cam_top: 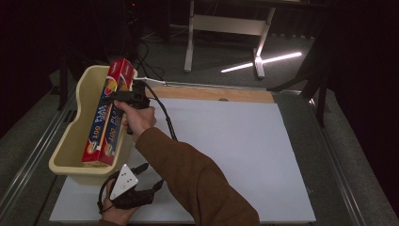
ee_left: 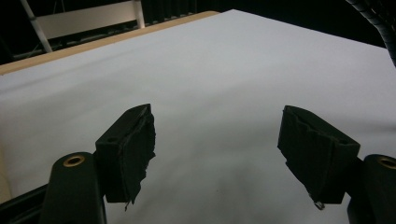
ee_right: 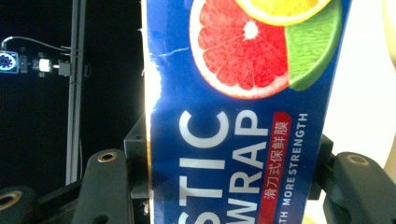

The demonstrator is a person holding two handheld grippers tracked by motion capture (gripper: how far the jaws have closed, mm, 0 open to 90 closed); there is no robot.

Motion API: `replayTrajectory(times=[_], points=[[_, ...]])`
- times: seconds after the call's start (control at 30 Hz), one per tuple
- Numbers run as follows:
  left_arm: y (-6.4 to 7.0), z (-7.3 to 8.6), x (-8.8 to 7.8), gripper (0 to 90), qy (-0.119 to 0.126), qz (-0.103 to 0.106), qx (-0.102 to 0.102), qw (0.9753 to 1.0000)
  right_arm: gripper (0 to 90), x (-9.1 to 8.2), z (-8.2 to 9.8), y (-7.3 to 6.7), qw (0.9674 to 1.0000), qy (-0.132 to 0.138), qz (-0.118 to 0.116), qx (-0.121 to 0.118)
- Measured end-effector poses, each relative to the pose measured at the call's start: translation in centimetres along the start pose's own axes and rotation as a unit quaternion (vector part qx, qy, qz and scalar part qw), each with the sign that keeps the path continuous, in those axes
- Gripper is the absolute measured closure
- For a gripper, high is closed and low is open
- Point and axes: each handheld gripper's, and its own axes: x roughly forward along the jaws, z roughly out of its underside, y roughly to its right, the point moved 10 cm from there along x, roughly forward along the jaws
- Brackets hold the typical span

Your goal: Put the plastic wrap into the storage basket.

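A long plastic wrap box (cam_top: 106,117), red and blue with citrus fruit printed on it, leans lengthwise in a cream plastic tub (cam_top: 66,141) at the table's left side. My right gripper (cam_top: 117,98) reaches across to it, and its jaws press on the box's two sides near the upper end. In the right gripper view the blue face of the box (ee_right: 224,93) sits between the two jaws of that gripper (ee_right: 233,177). My left gripper (cam_top: 150,178) rests low at the table's near edge, below the tub. Its jaws stand wide apart with nothing in that gripper (ee_left: 217,135).
A white sheet (cam_top: 226,150) covers the table, with a wooden strip (cam_top: 211,94) along its far edge. A brown sleeve (cam_top: 197,183) crosses from the bottom toward the tub. Beyond the table stand a white desk frame (cam_top: 226,26) and loose cables (cam_top: 150,66) on a dark floor.
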Motion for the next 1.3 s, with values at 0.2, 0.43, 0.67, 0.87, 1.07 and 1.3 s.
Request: replayTrajectory(times=[0.2, 0.43, 0.67, 0.87, 1.07, 1.3], points=[[0.0, 0.0, -0.1, 27.1, 0.001, -0.001, -0.001, 1.0, 39.5, 0.4, -0.2, 0.4, 0.9998, 0.014, 0.015, 0.004], [-0.1, 0.1, -0.2, 27.0, 0.002, -0.003, -0.005, 1.0, 39.4, 1.2, 0.1, 1.4, 0.999, 0.01, 0.043, -0.003], [-0.1, 0.1, -0.3, 27.0, 0.003, -0.003, -0.006, 1.0, 39.2, 1.5, 0.3, 1.5, 0.9986, 0.008, 0.052, 0.0], [-0.1, 0.1, -0.2, 27.1, 0.003, -0.003, -0.006, 1.0, 38.4, 1.9, 0.5, 2.1, 0.9979, -0.002, 0.064, 0.003], [-0.2, 0.1, -0.2, 27.0, 0.003, -0.004, -0.006, 1.0, 36.3, 2.0, 0.6, 2.5, 0.9969, -0.011, 0.078, -0.003], [-0.2, 0.1, -0.2, 27.0, 0.003, -0.004, -0.005, 1.0, 34.9, 1.8, 1.0, 2.9, 0.9937, -0.025, 0.108, -0.013]])
